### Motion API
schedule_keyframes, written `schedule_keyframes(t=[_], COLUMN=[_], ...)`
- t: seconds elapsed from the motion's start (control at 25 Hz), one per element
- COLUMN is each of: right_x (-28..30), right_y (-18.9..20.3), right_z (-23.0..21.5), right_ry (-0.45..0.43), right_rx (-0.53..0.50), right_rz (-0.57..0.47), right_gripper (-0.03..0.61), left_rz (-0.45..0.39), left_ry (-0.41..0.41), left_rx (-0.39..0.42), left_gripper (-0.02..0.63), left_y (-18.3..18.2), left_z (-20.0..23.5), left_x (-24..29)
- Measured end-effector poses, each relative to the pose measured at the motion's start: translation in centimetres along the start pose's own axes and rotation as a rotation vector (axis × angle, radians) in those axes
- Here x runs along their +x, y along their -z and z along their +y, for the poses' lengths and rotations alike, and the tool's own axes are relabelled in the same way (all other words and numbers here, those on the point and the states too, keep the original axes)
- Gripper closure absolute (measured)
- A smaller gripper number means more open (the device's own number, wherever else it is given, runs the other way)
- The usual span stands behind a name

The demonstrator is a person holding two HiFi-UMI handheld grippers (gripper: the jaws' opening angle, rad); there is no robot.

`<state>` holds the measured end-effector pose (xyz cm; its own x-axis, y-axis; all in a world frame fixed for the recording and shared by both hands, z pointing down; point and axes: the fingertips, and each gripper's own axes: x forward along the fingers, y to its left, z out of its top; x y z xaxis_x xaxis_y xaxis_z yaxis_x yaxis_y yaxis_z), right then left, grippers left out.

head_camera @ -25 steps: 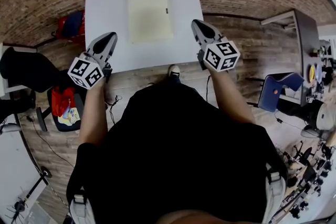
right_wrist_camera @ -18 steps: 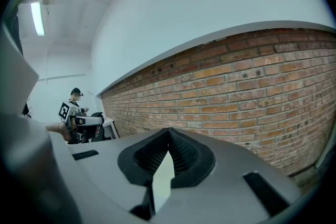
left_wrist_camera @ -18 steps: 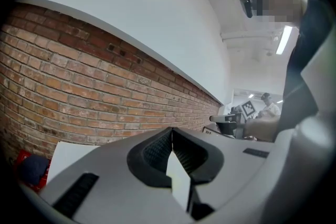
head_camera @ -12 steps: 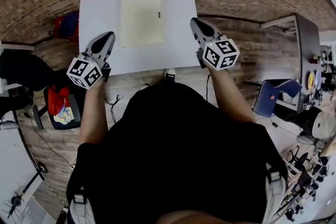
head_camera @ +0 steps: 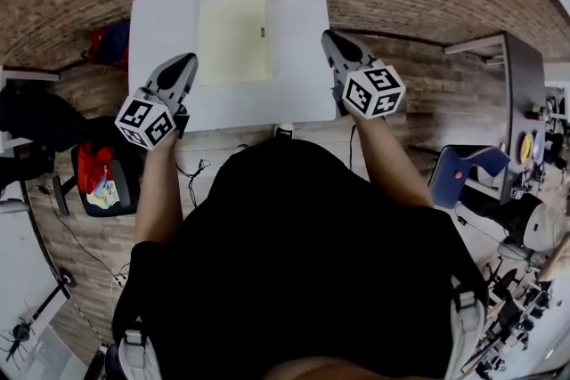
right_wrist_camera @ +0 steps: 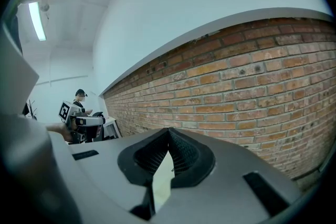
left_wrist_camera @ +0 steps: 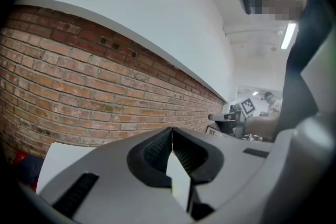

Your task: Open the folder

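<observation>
the pale yellow folder (head_camera: 233, 38) lies flat and closed on the white bench (head_camera: 298, 84), at the upper middle of the frame. the left tongs (head_camera: 184, 63) hang over the bench's lower left edge and the right tongs (head_camera: 330, 40) over its right edge, both apart from the folder. each pair is closed tip to tip with nothing held, facing a brick wall (left_wrist_camera: 79, 86).

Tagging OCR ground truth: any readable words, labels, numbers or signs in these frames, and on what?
None readable.
Black-and-white square patterns on the left marker cube and right marker cube: no letters.
Small dark mark at the right edge of the folder: too small to read.
</observation>
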<state>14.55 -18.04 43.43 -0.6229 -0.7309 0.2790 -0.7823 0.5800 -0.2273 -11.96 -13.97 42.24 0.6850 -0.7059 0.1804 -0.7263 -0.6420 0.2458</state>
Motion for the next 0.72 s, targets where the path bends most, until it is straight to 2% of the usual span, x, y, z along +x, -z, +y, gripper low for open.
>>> schedule_keyframes(t=[0.72], right_x=[1.0], right_y=[-1.0], right_z=[-3.5], right_ry=[-0.105], right_rx=[-0.013], right_rz=[0.005], right_gripper=[0.551], left_rz=[0.02], left_ry=[-0.072], left_rx=[0.018], left_gripper=[0.6], left_y=[-0.2], left_z=[-2.4], left_x=[3.2])
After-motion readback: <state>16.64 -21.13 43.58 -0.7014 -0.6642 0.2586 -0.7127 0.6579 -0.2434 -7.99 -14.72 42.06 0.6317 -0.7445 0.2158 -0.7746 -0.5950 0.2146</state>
